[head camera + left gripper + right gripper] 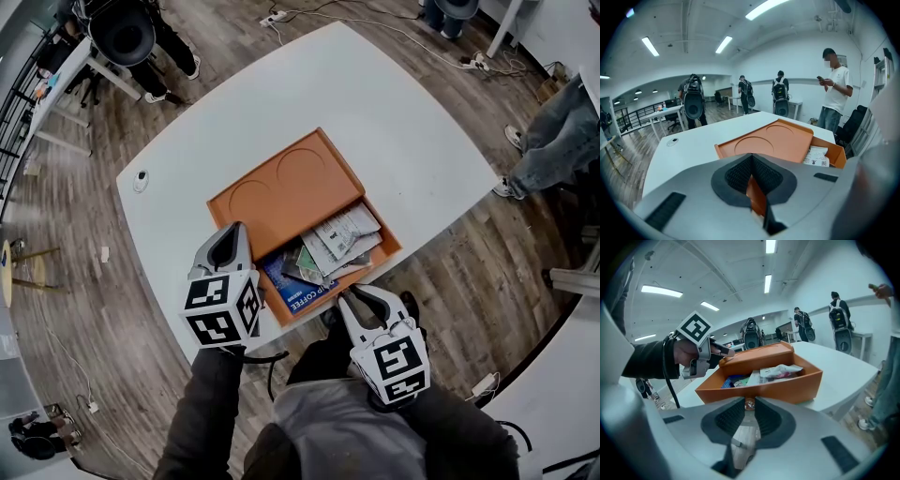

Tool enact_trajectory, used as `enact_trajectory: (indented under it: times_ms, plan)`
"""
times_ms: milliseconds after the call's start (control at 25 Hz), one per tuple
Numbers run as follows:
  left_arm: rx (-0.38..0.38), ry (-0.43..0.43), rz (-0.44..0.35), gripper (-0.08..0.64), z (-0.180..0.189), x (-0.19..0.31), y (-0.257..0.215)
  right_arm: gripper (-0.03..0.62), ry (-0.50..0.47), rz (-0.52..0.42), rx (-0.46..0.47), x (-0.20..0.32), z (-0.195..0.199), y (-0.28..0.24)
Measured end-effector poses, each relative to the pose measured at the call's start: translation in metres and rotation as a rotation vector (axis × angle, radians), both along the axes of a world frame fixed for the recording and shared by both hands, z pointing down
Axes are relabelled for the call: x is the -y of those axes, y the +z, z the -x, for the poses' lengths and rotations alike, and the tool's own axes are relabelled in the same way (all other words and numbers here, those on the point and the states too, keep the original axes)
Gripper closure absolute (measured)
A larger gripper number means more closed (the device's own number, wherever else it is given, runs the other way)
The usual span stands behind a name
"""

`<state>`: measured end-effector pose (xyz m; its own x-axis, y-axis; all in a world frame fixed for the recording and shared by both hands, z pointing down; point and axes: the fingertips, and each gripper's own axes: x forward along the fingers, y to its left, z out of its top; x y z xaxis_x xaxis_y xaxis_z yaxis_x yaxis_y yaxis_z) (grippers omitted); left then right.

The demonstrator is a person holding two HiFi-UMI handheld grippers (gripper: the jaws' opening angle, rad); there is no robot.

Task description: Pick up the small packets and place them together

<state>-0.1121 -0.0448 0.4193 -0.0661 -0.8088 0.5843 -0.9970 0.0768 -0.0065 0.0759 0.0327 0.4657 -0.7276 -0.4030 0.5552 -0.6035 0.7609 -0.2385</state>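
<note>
1. Head view: packets [339, 244] lie heaped in the open near half of an orange box [384, 230] on the white worktop [412, 131]. A panel [281, 187] with two round recesses covers the far half of the box. We see white printed ones on top, their long axes running across the box towards its right corner. A blue packet [289, 283] lies under them beside the near wall. Our left claw [234, 229] sits at the box's left wall, and our right claw [363, 292] is just off the near wall.
2. Left gripper view: our left claw is closed, and we make out a thin strip of the box's orange wall pinched between its pads.
3. Right gripper view: our right claw is clamped, jaws narrowly apart, on a small pale packet [743, 439]. It lies lengthwise along the jaws, its brownish end at the tips pointing towards the box, just short of the near wall.
</note>
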Motion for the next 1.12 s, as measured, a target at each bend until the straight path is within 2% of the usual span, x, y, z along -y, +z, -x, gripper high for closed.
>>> enact_trajectory:
  times_ms: [1120]
  plan:
    - [0.008, 0.012, -0.02, 0.563, -0.002, 0.004, -0.001, 0.523, -0.009, -0.021, 0.031, -0.006, 0.0, 0.006]
